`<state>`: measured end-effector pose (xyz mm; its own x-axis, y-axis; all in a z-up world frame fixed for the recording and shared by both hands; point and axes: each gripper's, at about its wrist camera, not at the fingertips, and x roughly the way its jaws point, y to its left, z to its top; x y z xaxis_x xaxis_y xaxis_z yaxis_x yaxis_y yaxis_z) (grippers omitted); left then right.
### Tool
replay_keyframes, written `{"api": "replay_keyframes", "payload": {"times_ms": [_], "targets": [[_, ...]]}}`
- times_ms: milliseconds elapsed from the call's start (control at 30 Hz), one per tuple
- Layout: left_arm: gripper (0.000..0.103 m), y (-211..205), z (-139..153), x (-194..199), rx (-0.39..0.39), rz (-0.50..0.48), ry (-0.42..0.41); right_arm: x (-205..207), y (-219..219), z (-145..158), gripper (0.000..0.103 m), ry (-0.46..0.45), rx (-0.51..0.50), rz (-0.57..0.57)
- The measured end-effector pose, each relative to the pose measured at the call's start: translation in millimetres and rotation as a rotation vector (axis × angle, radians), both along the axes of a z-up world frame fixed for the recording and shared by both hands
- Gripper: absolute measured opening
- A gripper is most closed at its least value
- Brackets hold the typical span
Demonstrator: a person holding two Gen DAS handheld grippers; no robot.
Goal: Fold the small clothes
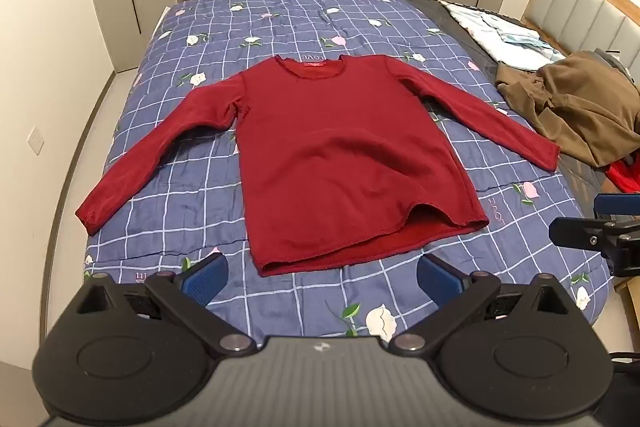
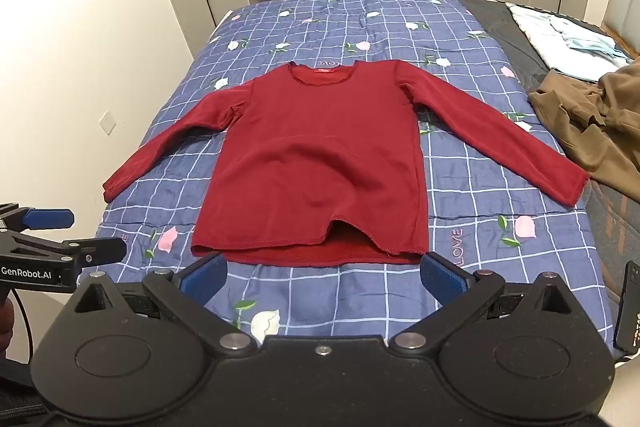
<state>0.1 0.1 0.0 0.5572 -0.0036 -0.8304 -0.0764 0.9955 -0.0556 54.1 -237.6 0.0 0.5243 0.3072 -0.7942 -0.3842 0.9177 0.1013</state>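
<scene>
Here we hold the left claw (image 1: 322, 277) and right claw (image 2: 324, 277) spread wide above the flat red shirt (image 1: 344, 155) on the bed (image 1: 280, 15).

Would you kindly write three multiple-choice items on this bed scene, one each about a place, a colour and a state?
1. Where does the brown garment lie relative to the shirt?
A. To its right
B. On top of it
C. To its left

2. What colour is the shirt?
A. Green
B. Dark red
C. White

3. How does the shirt lie on the quilt?
A. Folded in half
B. Rolled up
C. Flat, both sleeves spread

Answers:
1 A, it is bunched at the bed's right edge.
2 B, it is red throughout.
3 C, no fold is made.
</scene>
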Motion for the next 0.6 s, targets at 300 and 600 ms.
{"api": "replay_keyframes", "payload": {"times_ms": [300,600], "targets": [[0.102,-0.4,0.1,-0.3,0.006,0.001,0.004,0.4,3.4,2.6,0.103,0.0,0.001,0.008],[0.102,-3.4,-2.2,-3.0,0.007,0.001,0.005,-0.5,0.2,0.8,0.103,0.0,0.0,-0.002]]}}
